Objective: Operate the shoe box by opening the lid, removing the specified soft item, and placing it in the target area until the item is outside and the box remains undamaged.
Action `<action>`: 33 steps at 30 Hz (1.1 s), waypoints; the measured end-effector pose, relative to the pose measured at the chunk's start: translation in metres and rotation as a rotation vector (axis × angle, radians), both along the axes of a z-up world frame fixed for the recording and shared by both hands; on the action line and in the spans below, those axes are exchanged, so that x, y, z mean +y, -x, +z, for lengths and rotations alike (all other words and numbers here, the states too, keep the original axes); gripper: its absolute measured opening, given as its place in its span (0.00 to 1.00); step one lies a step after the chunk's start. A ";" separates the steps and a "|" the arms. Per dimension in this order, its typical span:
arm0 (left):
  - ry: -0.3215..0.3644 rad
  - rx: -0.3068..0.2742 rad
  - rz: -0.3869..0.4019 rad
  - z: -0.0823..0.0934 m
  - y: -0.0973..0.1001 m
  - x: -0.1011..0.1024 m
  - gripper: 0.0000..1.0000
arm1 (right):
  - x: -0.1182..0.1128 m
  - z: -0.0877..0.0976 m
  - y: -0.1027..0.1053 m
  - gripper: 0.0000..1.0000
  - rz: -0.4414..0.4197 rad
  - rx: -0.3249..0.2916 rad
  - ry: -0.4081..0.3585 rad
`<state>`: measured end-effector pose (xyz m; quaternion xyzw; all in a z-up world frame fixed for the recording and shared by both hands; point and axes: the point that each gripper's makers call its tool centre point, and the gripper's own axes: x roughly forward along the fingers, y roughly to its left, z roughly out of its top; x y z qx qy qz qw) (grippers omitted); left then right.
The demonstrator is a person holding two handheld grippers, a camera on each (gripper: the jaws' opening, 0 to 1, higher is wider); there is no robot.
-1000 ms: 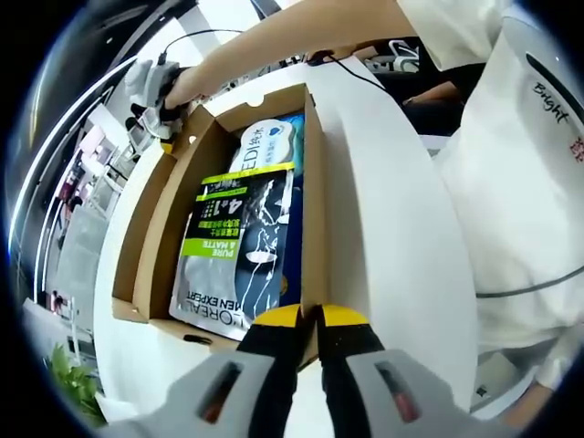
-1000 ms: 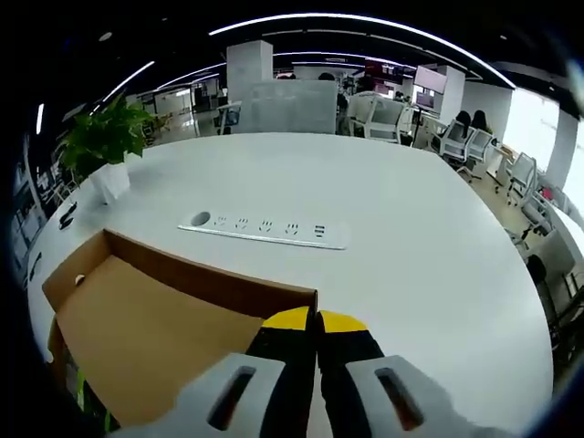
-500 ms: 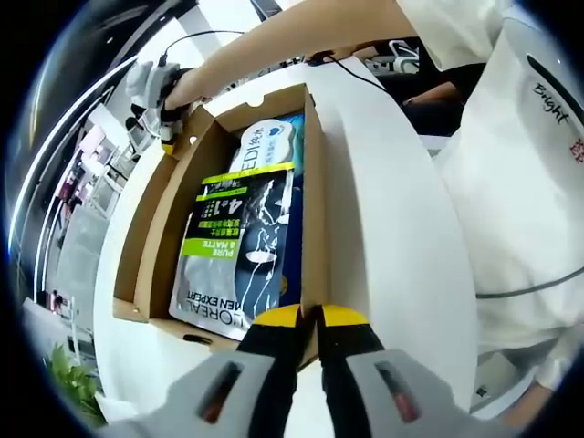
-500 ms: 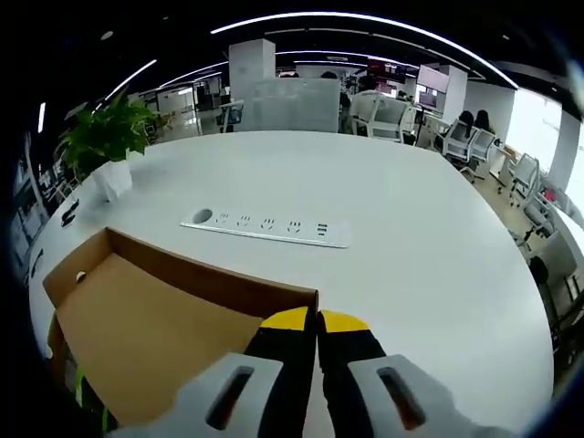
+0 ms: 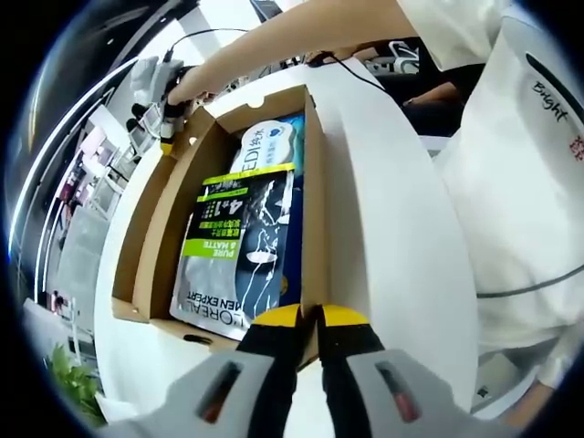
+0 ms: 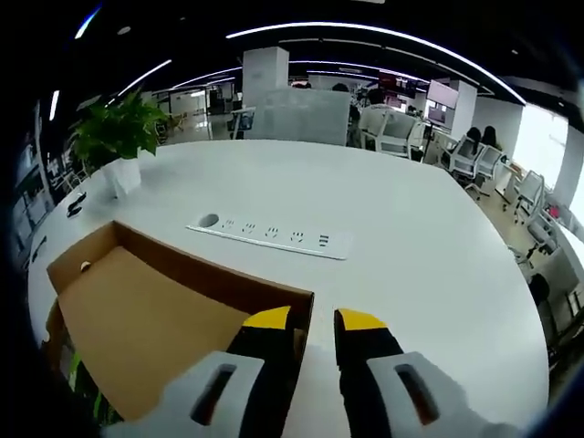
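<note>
In the left gripper view we see our left tool (image 5: pixel 309 315) with its yellow-tipped jaws pressed together on the near wall of the open shoe box (image 5: pixel 315 192), which lies on the white table (image 5: pixel 392 228). Inside the box a grey and black pouch with a green band (image 5: pixel 239 251) lies flat on top, and a pale blue and white packet (image 5: pixel 269 141) shows past its far end. The brown lid (image 5: pixel 146 214) is folded out along the box's left side. At the far corner of the lid we see the right tool (image 5: pixel 162 137), held by a bare arm (image 5: pixel 301 32) that reaches in from the person in a white shirt (image 5: pixel 529 182).

In the right gripper view our right tool (image 6: pixel 313 319) has its jaws spread apart just above the edge of the brown lid (image 6: pixel 137 319). Beyond it on the table (image 6: pixel 411 237) lie a white power strip (image 6: pixel 274 237) and, further left, a potted plant (image 6: pixel 119 137).
</note>
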<state>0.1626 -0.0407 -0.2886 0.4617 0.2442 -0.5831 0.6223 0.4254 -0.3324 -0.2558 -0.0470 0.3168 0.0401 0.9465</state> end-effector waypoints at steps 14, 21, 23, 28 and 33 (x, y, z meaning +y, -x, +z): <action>-0.003 -0.001 0.007 0.000 0.000 0.000 0.06 | 0.015 0.051 0.019 0.23 0.119 -0.134 -0.026; -0.006 -0.012 -0.002 0.000 0.000 0.000 0.06 | 0.026 0.064 0.033 0.26 0.222 -0.141 -0.067; -0.016 -0.017 0.003 0.000 0.000 -0.001 0.06 | 0.021 0.069 0.036 0.31 0.212 -0.165 -0.058; -0.010 0.008 -0.026 0.000 0.000 0.000 0.05 | 0.020 0.073 0.046 0.32 0.228 -0.180 -0.089; -0.030 0.005 -0.036 -0.001 0.001 0.000 0.05 | 0.027 0.092 0.055 0.43 0.239 -0.259 -0.121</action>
